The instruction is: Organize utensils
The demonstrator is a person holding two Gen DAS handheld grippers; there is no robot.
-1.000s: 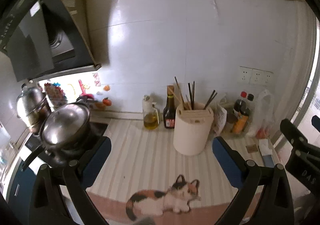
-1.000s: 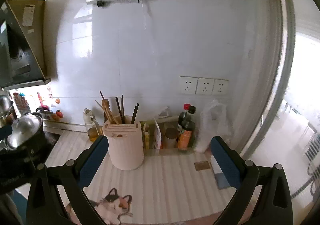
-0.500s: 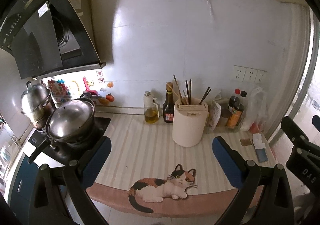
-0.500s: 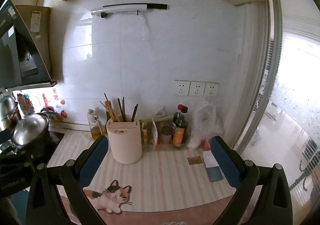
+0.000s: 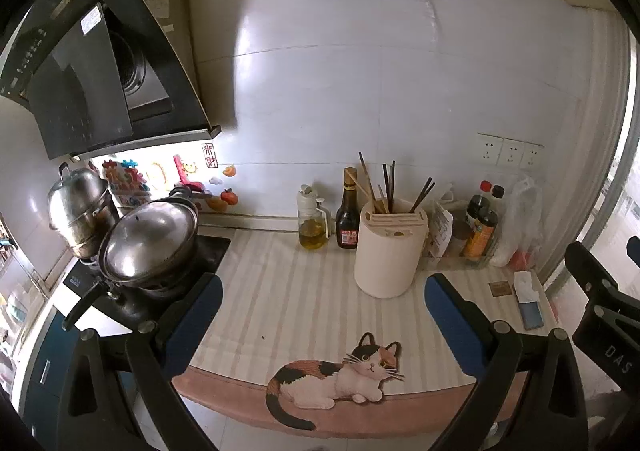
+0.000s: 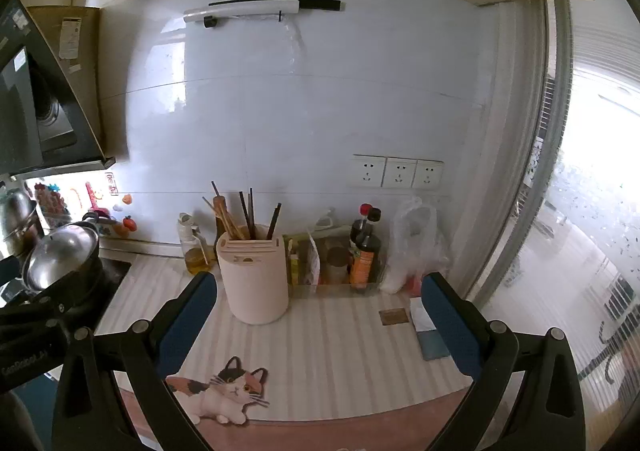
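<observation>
Chopsticks point(image 5: 388, 187), thin and dark, are stood upright in a smooth cylindrical holder point(image 5: 387, 255) ahead of the left tongs point(image 5: 320, 311) and right tongs point(image 6: 316, 315), both spread empty.

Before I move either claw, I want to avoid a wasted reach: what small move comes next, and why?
Probably ease the right claw forward toward the utensil holder. Both claws are open and empty, back from the counter, and the chopsticks already stand in that holder, which sits nearest the right claw's left finger.

Striped counter point(image 5: 288, 291): cat mat point(image 5: 336, 375), utensil holder point(image 5: 390, 255), bottles point(image 5: 346, 211).
</observation>
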